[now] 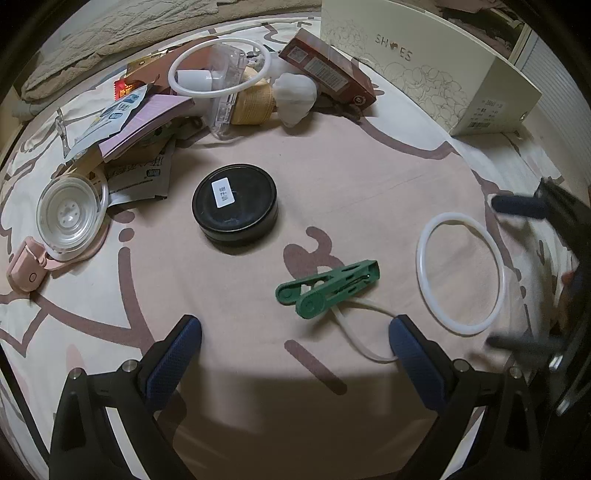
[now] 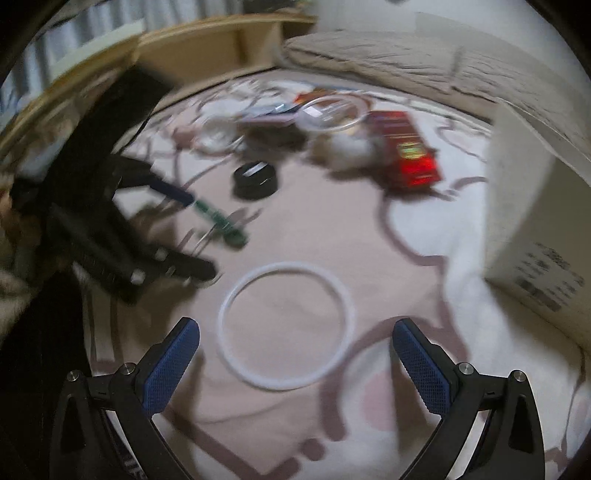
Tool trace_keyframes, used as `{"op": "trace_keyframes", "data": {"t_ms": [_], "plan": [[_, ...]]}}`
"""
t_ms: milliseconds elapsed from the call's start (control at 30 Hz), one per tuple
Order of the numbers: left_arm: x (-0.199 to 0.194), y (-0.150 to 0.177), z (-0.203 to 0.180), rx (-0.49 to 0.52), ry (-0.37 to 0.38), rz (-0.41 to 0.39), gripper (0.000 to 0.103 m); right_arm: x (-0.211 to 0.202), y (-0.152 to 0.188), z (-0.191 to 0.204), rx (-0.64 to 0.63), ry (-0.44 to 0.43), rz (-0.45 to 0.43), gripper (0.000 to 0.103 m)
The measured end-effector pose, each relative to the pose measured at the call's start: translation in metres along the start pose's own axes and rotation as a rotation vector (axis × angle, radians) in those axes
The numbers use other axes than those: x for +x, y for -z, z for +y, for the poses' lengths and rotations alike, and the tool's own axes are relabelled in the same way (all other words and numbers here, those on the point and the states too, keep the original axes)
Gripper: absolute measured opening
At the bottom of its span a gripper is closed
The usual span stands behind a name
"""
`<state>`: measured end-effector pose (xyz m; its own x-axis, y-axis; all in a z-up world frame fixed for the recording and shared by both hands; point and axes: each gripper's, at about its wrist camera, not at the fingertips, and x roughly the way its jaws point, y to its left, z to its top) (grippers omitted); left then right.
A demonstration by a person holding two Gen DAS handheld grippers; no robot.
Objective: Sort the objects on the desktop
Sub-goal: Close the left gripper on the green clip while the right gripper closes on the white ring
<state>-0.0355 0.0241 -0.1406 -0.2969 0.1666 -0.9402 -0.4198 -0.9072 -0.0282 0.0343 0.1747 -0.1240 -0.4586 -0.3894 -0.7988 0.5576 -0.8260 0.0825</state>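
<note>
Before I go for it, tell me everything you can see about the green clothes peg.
The green clothes peg looks like moulded plastic: two slotted arms joined at a pivot, with round ends and jaws that look shut. It lies flat on the pink patterned sheet, between the black round tin and the white ring. A whitish cord runs out from under it. No hand-held gripper touches it.

This looks like a bedroom in a home, because the small things lie on a bed sheet (image 1: 332,177) with a pink pattern, a soft blanket (image 1: 129,33) sits at the top left, and a shoe box (image 1: 424,62) stands at the top right.
</note>
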Motion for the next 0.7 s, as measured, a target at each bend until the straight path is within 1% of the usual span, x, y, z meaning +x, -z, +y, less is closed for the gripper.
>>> {"op": "trace_keyframes", "data": {"t_ms": [67, 167, 300, 467, 533, 667, 700], "plan": [[0.0, -0.001, 0.001, -0.003, 0.004, -0.002, 0.102, 0.008, 0.002, 0.007, -0.035, 0.017, 0.033, 0.103], [-0.001, -0.003, 0.003, -0.012, 0.014, -0.007, 0.102, 0.014, 0.002, 0.007, -0.026, 0.037, 0.042, 0.103], [-0.001, -0.006, 0.005, -0.021, 0.02, -0.008, 0.102, 0.015, -0.001, -0.002, 0.029, 0.057, 0.02, 0.103], [-0.001, -0.01, 0.007, -0.037, 0.005, -0.017, 0.102, 0.019, -0.003, -0.02, 0.11, 0.14, -0.019, 0.103], [-0.003, -0.012, 0.011, -0.056, 0.003, -0.029, 0.102, 0.019, -0.005, -0.03, 0.156, 0.158, -0.026, 0.103], [-0.011, -0.017, 0.021, -0.105, 0.033, -0.079, 0.102, 0.018, -0.004, -0.045, 0.242, 0.18, -0.037, 0.103], [-0.009, -0.021, 0.011, -0.115, 0.046, -0.093, 0.102, 0.019, -0.003, -0.048, 0.258, 0.177, -0.039, 0.103]]}}
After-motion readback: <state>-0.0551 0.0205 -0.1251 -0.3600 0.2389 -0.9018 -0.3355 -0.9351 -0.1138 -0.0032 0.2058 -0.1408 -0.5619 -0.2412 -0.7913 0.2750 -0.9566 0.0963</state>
